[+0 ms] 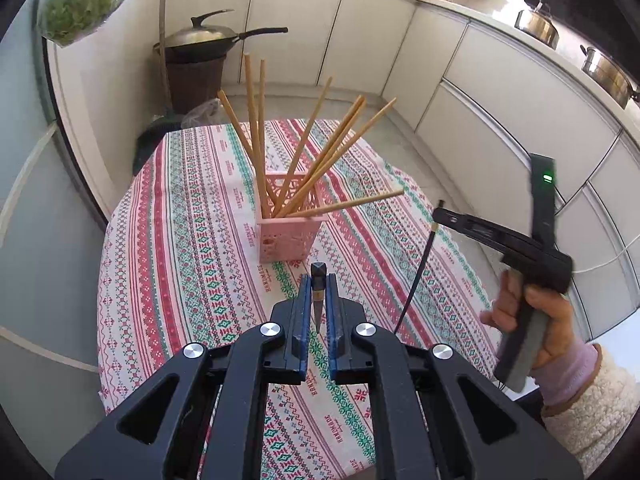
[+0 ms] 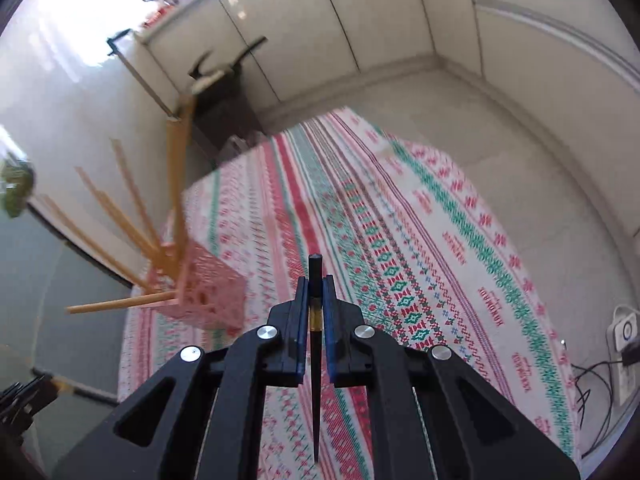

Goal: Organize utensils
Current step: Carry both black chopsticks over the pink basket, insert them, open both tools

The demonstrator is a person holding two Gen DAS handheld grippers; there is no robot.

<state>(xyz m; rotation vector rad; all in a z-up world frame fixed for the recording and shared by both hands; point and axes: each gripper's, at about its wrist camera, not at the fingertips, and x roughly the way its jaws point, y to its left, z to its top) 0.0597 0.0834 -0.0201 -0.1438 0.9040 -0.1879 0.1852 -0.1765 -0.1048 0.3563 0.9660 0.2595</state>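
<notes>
A pink slotted holder point(image 1: 288, 236) stands on the patterned tablecloth point(image 1: 192, 272) with several wooden chopsticks point(image 1: 320, 152) fanned out of it. It also shows blurred at the left of the right wrist view point(image 2: 208, 296). My left gripper point(image 1: 319, 280) is shut on a black chopstick point(image 1: 319, 296), just in front of the holder. My right gripper point(image 2: 316, 284) is shut on another black chopstick point(image 2: 315, 360), held above the cloth to the right of the holder. The right gripper also shows in the left wrist view point(image 1: 440, 216), with its chopstick point(image 1: 416, 276) hanging down.
White cabinets point(image 1: 500, 100) curve around the back and right. A wok point(image 1: 204, 38) sits on a dark bin beyond the table. Pots stand on the counter point(image 1: 536, 26). A power strip with cables point(image 2: 624, 344) lies on the floor at the right.
</notes>
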